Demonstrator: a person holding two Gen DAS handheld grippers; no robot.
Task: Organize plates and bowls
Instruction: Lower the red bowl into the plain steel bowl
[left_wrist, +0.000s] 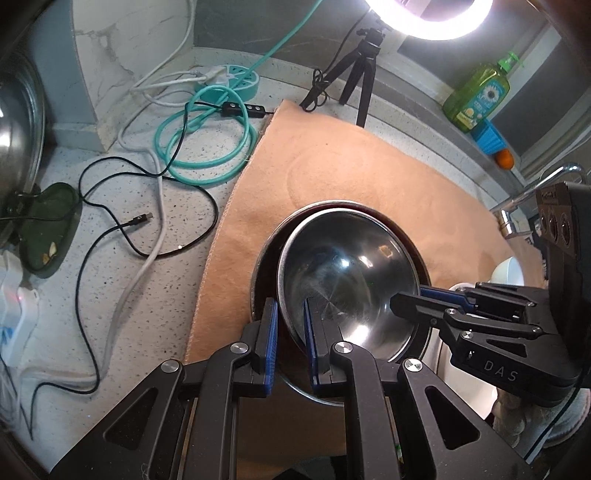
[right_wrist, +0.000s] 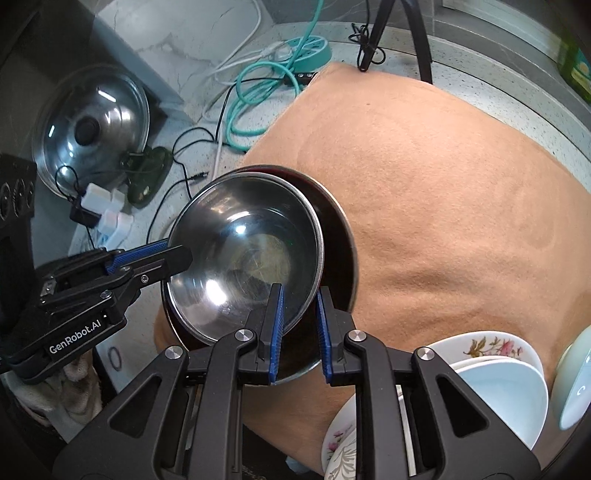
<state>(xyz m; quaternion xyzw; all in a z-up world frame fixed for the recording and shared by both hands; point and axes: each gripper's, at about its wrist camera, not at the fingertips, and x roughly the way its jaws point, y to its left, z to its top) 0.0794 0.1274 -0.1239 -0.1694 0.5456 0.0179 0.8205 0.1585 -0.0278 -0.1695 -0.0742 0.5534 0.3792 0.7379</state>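
Note:
A steel bowl (left_wrist: 347, 269) sits tilted inside a larger dark steel bowl (left_wrist: 264, 273) on a peach cloth (left_wrist: 332, 155). My left gripper (left_wrist: 290, 339) straddles the near-left rim of the steel bowl, fingers a little apart, one inside and one outside. My right gripper (right_wrist: 299, 325) straddles the opposite rim of the steel bowl (right_wrist: 243, 258) in the same way; it also shows in the left wrist view (left_wrist: 406, 299). The larger bowl (right_wrist: 340, 243) shows behind. White and floral bowls (right_wrist: 495, 369) are stacked at the lower right.
Cables (left_wrist: 207, 140) and a teal power hub (left_wrist: 236, 79) lie on the speckled counter to the left. A tripod (left_wrist: 362, 70), soap bottle (left_wrist: 476, 92) and faucet (left_wrist: 532, 192) stand behind. A glass pot lid (right_wrist: 92, 125) leans at the far left.

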